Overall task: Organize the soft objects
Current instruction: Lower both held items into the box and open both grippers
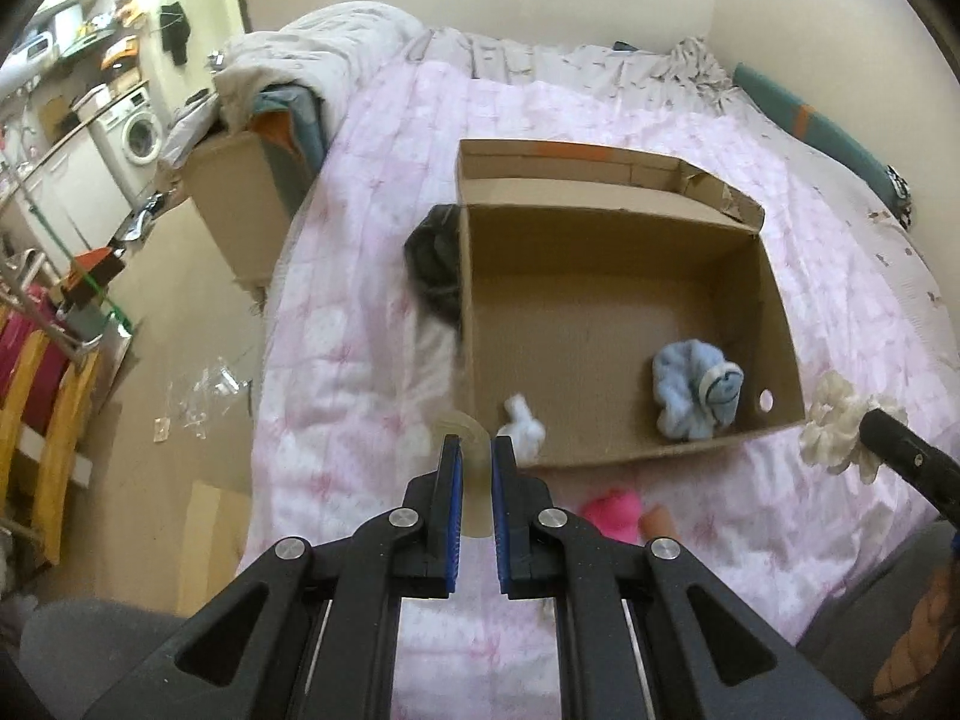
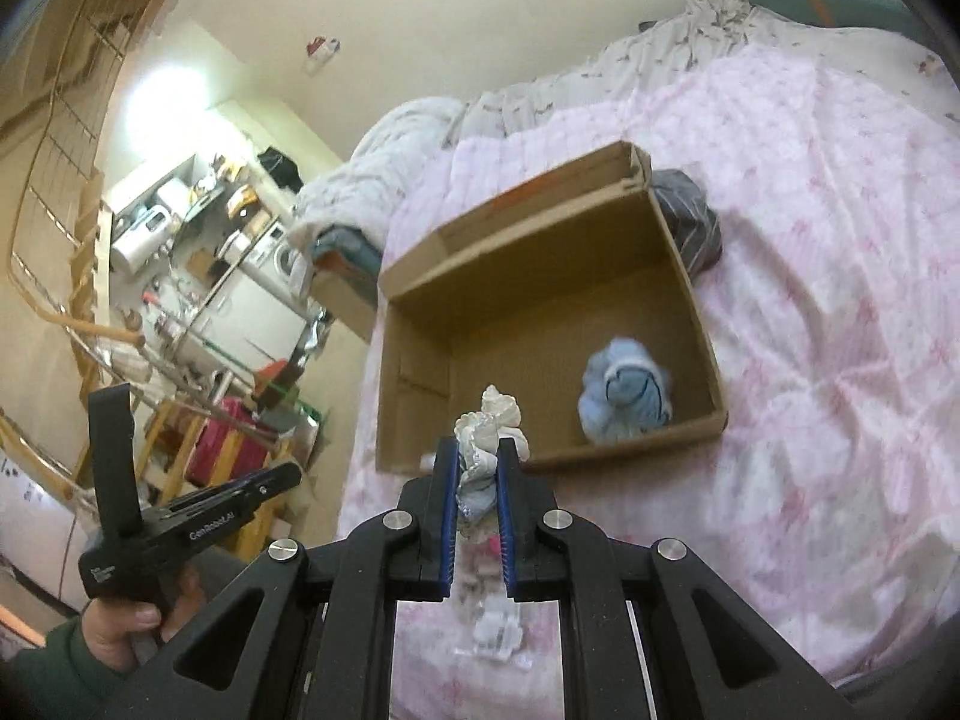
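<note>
Carrying a cream scrunchie (image 2: 486, 438), the right gripper (image 2: 478, 468) has its blue pads (image 2: 447, 498) closed on the ruffled fabric, which bulges above and below the jaws. It hangs near the front wall of the cardboard box (image 2: 420, 300) on the pink quilt (image 2: 840, 300). Inside the box lie a light-blue soft item (image 2: 624, 402) and, in the left wrist view, a small white item (image 1: 523, 423) close to the near wall. The left gripper (image 1: 475, 468) holds nothing; its jaws stand slightly apart above the quilt, just before the box's near corner. A pink object (image 1: 615, 513) rests outside the box, and a dark bundle (image 1: 432, 264) lies against the box's far side.

Risks, as judged: the grip catches only part of the loose ruffles, so the scrunchie may slip out early and land on the quilt. A low approach could strike the front wall and shove the light box across the soft bedding. Released too near the rim, the fabric may drape over the edge.
</note>
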`<action>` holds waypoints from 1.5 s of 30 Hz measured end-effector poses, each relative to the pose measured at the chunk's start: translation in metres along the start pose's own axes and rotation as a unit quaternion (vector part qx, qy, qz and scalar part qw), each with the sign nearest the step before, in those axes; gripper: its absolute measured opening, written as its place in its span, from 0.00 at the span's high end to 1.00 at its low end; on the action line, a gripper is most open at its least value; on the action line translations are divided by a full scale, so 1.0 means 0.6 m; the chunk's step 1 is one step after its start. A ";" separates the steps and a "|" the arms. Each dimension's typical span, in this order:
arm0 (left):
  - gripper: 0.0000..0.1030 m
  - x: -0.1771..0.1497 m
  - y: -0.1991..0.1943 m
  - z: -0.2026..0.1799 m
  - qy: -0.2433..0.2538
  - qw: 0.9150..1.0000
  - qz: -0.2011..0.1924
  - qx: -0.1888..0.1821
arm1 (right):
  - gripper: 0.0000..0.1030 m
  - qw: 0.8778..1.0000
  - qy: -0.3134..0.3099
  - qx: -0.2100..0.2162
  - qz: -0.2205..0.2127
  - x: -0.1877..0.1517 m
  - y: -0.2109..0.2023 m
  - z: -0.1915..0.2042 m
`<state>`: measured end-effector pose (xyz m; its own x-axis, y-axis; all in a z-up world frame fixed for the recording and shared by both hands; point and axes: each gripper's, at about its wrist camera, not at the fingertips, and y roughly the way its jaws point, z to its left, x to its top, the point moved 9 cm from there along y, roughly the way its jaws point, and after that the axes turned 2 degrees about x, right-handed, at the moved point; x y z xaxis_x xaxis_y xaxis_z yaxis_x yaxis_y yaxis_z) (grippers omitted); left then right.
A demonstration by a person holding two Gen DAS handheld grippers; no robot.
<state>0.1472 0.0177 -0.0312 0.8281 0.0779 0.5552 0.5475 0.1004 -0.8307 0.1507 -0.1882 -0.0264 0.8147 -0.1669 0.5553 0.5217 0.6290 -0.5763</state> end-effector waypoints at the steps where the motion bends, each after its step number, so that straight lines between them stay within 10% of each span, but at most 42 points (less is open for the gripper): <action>1: 0.92 0.005 0.005 -0.004 0.000 1.000 0.002 -0.006 | 0.87 1.000 -0.002 0.000 0.004 0.004 0.002 0.003; 16: 0.92 0.056 0.101 -0.061 0.014 0.996 0.008 -0.086 | 0.87 0.999 -0.013 -0.028 0.025 0.089 0.089 -0.042; 45: 0.91 0.030 0.159 -0.052 0.005 0.998 0.006 -0.062 | 0.87 0.983 -0.012 -0.116 0.140 -0.003 0.196 -0.097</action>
<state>0.2178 -0.0025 -0.1017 0.8357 0.0690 0.5448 0.5473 -0.0238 -0.8366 0.2253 -0.1582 -0.1296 0.9300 0.0085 0.3674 0.3231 0.4574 -0.8285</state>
